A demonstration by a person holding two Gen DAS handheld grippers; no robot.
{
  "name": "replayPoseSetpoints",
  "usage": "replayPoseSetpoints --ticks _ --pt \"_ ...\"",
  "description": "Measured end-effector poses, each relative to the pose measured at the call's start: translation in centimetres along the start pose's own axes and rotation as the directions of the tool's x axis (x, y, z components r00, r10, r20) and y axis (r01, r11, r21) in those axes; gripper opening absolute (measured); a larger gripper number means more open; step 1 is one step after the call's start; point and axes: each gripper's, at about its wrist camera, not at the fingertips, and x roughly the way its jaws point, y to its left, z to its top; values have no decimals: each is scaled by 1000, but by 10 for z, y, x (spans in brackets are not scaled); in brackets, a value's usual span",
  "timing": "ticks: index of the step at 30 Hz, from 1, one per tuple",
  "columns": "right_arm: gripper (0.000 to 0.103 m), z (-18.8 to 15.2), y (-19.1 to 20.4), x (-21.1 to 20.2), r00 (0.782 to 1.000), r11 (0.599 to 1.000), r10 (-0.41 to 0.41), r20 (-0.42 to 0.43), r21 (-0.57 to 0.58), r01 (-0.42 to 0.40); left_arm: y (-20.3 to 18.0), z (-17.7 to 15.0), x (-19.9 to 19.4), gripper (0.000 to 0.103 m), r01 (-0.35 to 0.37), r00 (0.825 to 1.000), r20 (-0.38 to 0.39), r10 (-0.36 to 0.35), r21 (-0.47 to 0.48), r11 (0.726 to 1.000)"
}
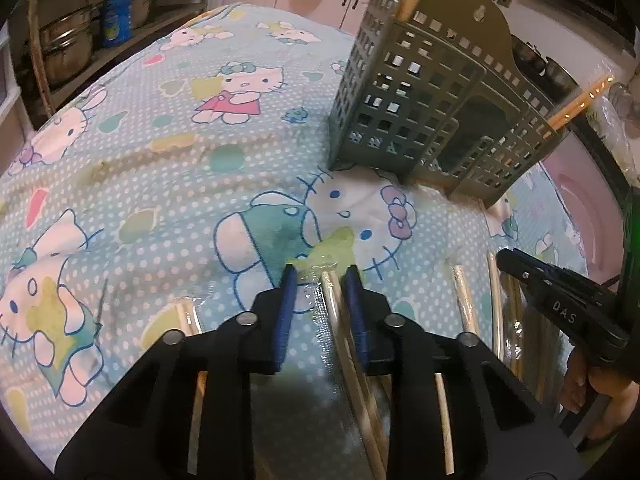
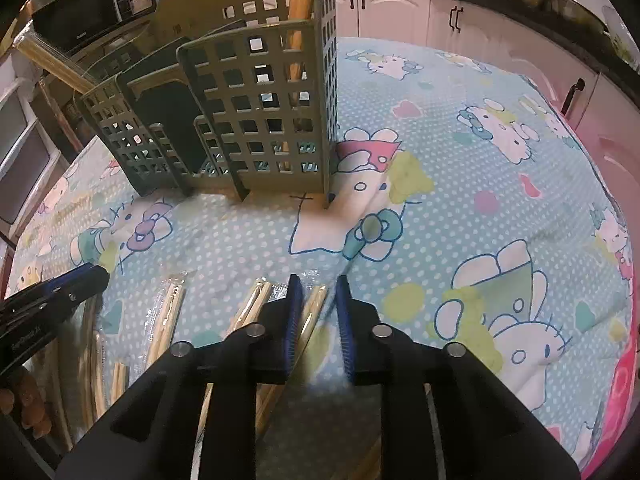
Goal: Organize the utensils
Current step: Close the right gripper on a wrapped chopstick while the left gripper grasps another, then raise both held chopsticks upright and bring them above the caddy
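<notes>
A grey-green slotted utensil holder stands on the Hello Kitty cloth, with wooden sticks upright in it; it also shows in the right wrist view. Wrapped chopstick pairs lie on the cloth at the near edge. My left gripper hovers low with one wrapped pair lying between its partly open fingers, not clamped. My right gripper is open low over the cloth, with a wrapped pair between its fingers. Each gripper shows at the other view's edge.
The table is covered by a blue dotted cartoon cloth. Pink cabinets stand behind, pots on a shelf at far left, and a microwave behind the holder.
</notes>
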Motion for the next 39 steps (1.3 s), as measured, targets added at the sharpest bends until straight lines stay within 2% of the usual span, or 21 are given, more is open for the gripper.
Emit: replayPoseSetpoints --ticks 8,11,17,27,39 --pt "8 -2 -13 -25 996 995 68 52 72 -72 2 -2 -6 7 29 1000 -1 -30 -10 1000" --pt "7 -5 -24 -44 989 988 118 87 92 -126 0 -5 -13 2 56 998 10 -56 -6 998" --pt "6 -5 -27 -77 971 977 178 160 90 -193 -12 -4 -38 1 101 993 66 -103 20 995" --pt "5 -6 -24 -129 938 963 229 259 77 -257 -36 11 -91 1 182 965 178 -192 70 981" --pt "5 -11 -17 -188 893 962 241 381 27 -271 -50 28 -135 1 232 930 262 -258 126 964"
